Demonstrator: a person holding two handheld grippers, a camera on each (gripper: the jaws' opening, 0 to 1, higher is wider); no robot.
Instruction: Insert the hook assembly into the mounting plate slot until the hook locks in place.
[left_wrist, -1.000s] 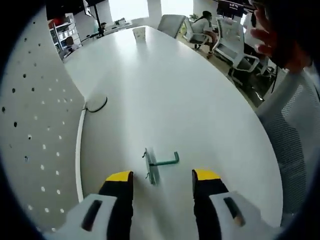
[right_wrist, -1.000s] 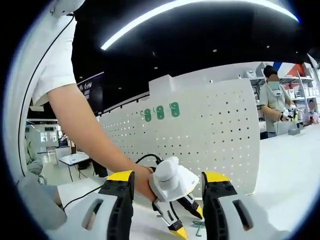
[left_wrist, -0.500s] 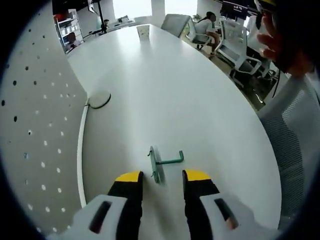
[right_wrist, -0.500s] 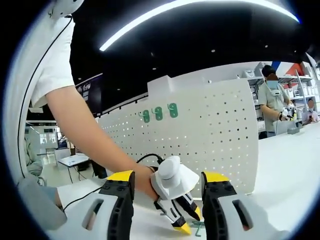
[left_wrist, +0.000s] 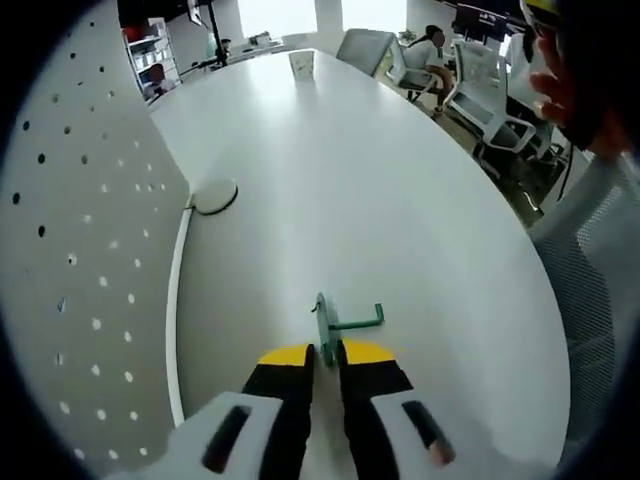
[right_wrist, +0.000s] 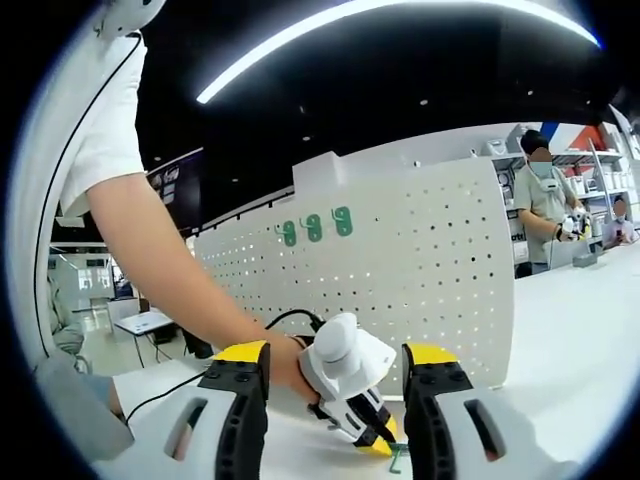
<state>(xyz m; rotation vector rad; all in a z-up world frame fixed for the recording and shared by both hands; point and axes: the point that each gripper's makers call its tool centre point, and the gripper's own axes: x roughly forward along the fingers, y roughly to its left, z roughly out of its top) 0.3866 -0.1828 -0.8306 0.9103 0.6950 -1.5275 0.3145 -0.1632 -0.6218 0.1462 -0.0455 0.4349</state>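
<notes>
The green hook assembly (left_wrist: 347, 320) lies on the white table (left_wrist: 330, 170), its flat plate standing on edge. My left gripper (left_wrist: 326, 352) has closed its yellow-tipped jaws on the lower edge of that plate. The white pegboard mounting plate (left_wrist: 75, 260) stands just to the left of it. In the right gripper view, a hand holds the left gripper (right_wrist: 352, 385) low on the table, with the green hook (right_wrist: 398, 462) at its tips in front of the pegboard (right_wrist: 420, 270). My right gripper (right_wrist: 335, 352) hangs back, open and holding nothing.
Three green hooks (right_wrist: 314, 226) hang high on the pegboard. A black cable loop (left_wrist: 213, 196) lies at the pegboard's foot. Office chairs (left_wrist: 480, 90) line the table's far right edge. A person (right_wrist: 545, 200) stands at a far counter.
My left gripper has moved forward to the hook and its jaws have closed from wide apart onto the hook's plate. The right gripper has stayed put and open.
</notes>
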